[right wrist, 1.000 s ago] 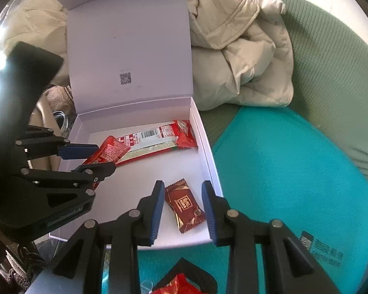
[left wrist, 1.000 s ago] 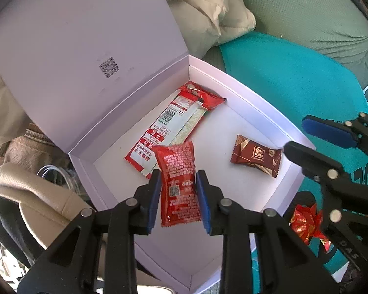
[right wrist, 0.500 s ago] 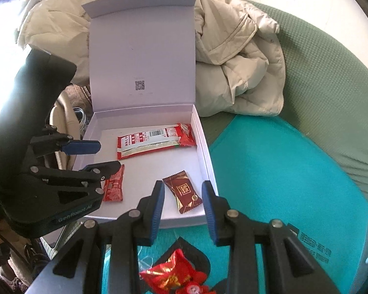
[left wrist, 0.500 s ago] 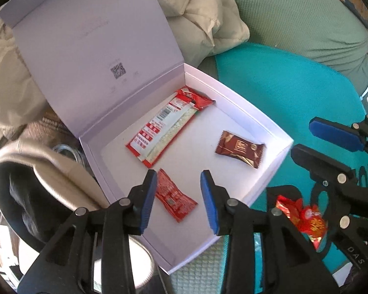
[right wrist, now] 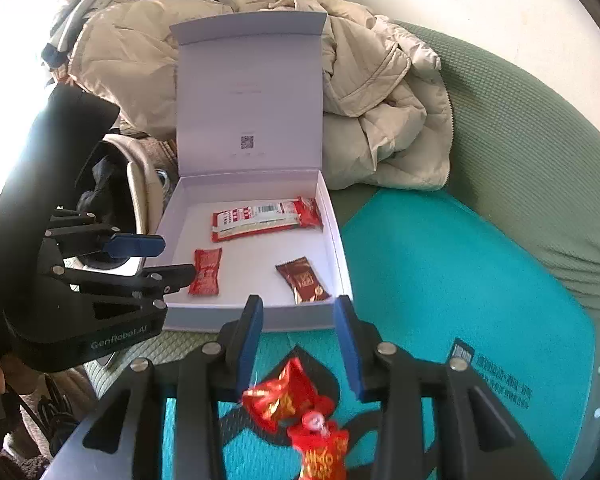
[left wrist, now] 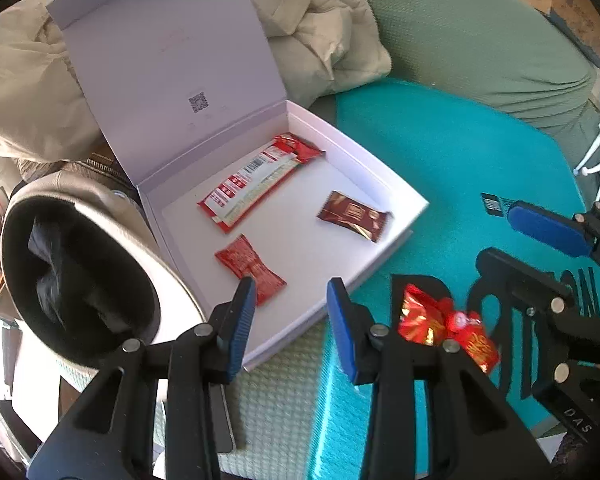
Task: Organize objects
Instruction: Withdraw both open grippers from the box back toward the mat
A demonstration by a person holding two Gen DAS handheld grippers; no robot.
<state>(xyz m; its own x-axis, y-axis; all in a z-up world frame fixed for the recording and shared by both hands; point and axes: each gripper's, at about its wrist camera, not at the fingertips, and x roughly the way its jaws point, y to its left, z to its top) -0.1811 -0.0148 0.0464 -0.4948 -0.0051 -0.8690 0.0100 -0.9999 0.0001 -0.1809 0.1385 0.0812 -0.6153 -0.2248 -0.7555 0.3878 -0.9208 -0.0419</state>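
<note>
Red candy wrappers (right wrist: 300, 408) lie on the teal cushion (right wrist: 440, 280) under the right gripper (right wrist: 298, 340), spread and empty like the left gripper (left wrist: 292, 320), so it should probably drop straight down and pinch one wrapper's middle.

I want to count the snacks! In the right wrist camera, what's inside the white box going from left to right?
Small red packet → long red-and-white snack bar → dark brown candy, all lying in the white box.

Both wrist cameras look down from close range (left one from the box's corner) and share the open white box (left wrist: 384, 184) (right wrist: 336, 240).
</note>
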